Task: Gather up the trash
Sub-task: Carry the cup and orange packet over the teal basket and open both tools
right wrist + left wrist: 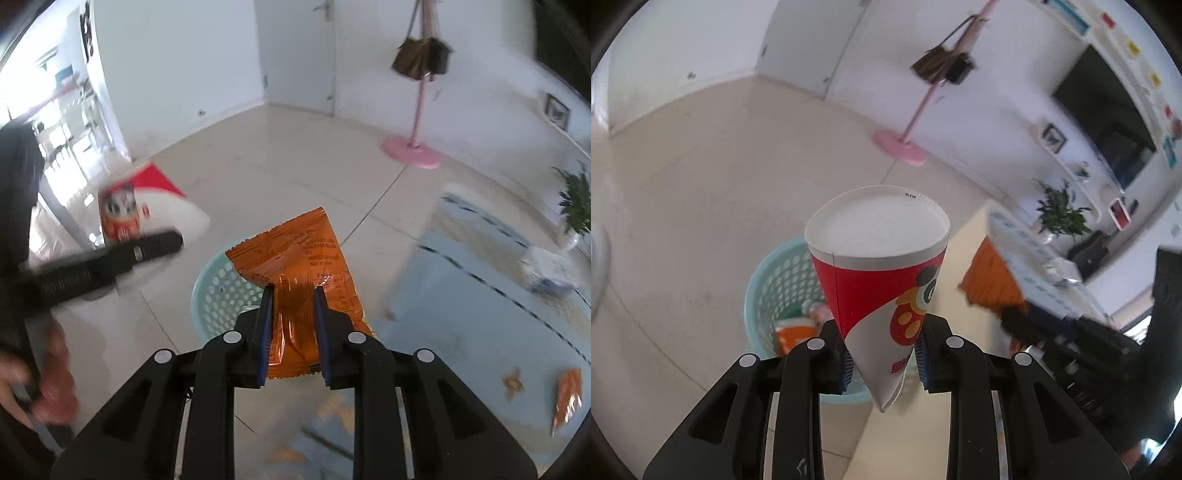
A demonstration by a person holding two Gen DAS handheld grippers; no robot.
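My left gripper [884, 356] is shut on a red and white paper cup [879, 280], squashed flat at its lower end, and holds it above a light blue perforated basket [775, 284] on the floor. Some trash lies in the basket. My right gripper [293, 328] is shut on an orange snack wrapper [299, 266] and holds it above the same basket [221, 291]. The cup [125, 210] and the left gripper [110, 258] show blurred at the left of the right wrist view. The orange wrapper [993, 280] shows at the right of the left wrist view.
A table with a blue patterned cloth [480, 295] is on the right, with another orange wrapper [567, 398] and crumpled foil [546, 269] on it. A pink coat stand [413, 151] stands on the tiled floor. A potted plant [576, 206] is at the far right.
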